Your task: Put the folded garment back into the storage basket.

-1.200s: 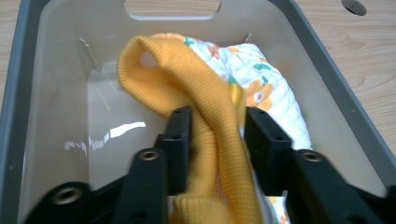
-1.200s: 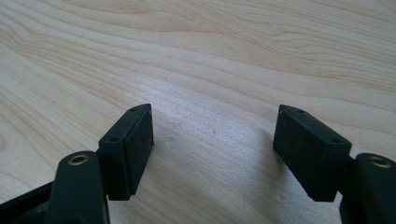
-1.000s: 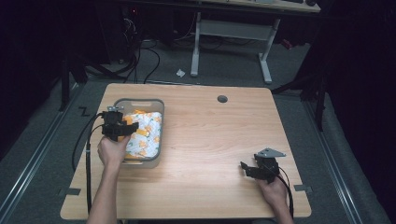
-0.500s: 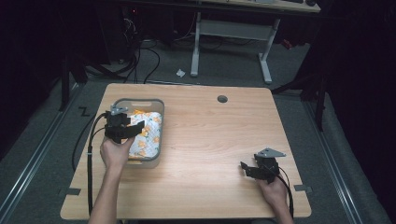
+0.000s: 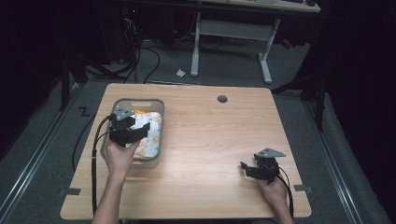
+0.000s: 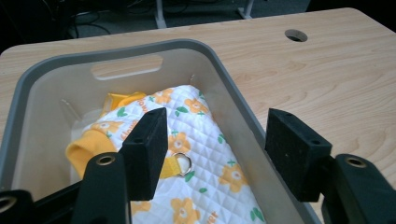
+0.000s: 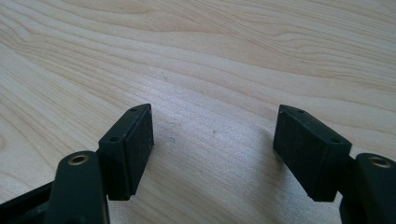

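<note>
A: Where's the cloth?

B: The quilted cloth (image 6: 205, 154), white with orange flowers, lies bunched in the grey bin (image 6: 60, 60) at the table's (image 5: 224, 140) left side. There's a yellow cuff at one end and a yellow strap with a metal ring (image 6: 183, 163) near the middle.

A: Which way does it run?

B: In the high view its long axis follows the bin's length, from your side toward the far edge. In the left gripper view it slants from the lower right up toward the bin's handle slot.

A: Where is your left gripper against it?

B: Your left gripper (image 5: 135, 131) hangs over the bin, just above the cloth and pointing across it to the right. Jaws are wide with nothing between them. In its own view one jaw sits over the cloth beside the ring and the other lines up over the bin's right wall. I can't tell if either touches anything.

A: And the right one?

B: Your right gripper (image 5: 247, 169) is low near the table's front right corner, well apart from the bin. Its jaws are also spread wide, with bare wood under them.

A: So whose move is it?

B: My read is the left's, since it's far nearer. The cloth is right below it, so lower it and close across the short axis, clear of the wall.
</note>
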{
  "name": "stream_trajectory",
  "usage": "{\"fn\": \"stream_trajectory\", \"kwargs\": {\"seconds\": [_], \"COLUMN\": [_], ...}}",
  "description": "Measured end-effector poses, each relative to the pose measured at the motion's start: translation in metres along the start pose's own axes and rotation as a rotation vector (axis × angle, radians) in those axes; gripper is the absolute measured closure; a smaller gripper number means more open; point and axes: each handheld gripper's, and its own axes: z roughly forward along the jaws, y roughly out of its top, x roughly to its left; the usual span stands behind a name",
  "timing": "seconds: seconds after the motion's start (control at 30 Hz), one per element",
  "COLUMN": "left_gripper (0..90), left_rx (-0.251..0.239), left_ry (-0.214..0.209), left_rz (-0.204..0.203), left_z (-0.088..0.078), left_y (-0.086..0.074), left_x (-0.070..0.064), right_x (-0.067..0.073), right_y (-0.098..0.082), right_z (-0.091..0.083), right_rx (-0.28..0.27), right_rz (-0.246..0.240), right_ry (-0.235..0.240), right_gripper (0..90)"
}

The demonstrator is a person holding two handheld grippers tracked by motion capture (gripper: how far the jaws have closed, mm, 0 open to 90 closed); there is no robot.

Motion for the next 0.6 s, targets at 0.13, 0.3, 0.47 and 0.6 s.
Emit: {"fn": "stream_trajectory", "kwargs": {"seconds": [0.13, 0.3, 0.47, 0.6], "left_gripper": [39.7, 38.1, 37.4, 37.0], "left_rx": [-0.005, -0.018, -0.016, -0.018], "left_ry": [-0.006, 0.001, -0.014, -0.024], "left_rz": [0.013, 0.01, 0.013, 0.032], "left_z": [-0.003, -0.007, -0.009, -0.01], "left_y": [0.0, -0.001, -0.002, -0.003], "left_x": [-0.007, -0.014, -0.021, -0.028], "right_x": [0.0, 0.0, 0.0, 0.0], "right_y": [0.0, 0.0, 0.0, 0.0], "right_z": [0.0, 0.0, 0.0, 0.0], "right_rx": [0.0, 0.0, 0.0, 0.0], "right_rz": [0.0, 0.0, 0.0, 0.0], "right_ry": [0.0, 0.0, 0.0, 0.0], "right_gripper": [29.1, 29.1, 29.1, 29.1]}}
